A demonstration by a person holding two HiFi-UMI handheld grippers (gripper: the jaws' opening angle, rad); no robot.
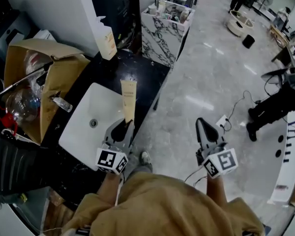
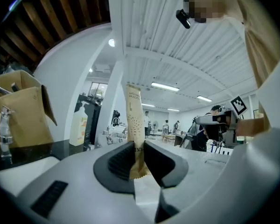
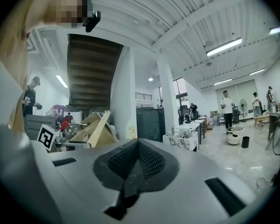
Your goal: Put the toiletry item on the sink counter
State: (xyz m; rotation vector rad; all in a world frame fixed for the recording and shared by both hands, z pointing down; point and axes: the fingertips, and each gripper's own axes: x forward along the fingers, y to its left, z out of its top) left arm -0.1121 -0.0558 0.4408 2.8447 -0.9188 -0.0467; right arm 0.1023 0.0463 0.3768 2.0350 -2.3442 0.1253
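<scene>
Toiletry tube [image 1: 129,98] is pinched by its crimped end in your left claw [image 1: 127,126] and pokes forward above the right edge of the white sink basin [image 1: 83,127], which is set in the black worktop [image 1: 142,73]. Your right claw [image 1: 202,124] is pressed together with nothing in it, out over the floor [image 1: 211,77]. A pump bottle [image 1: 107,42] stands behind the basin, and a cardboard box [image 1: 59,77] sits to its left.

The tube [image 1: 129,100] looks like smooth beige plastic, the counter [image 1: 142,73] glossy black, the basin [image 1: 83,127] smooth glossy white, the box [image 1: 64,77] matt brown cardboard, the floor [image 1: 206,77] polished grey.
</scene>
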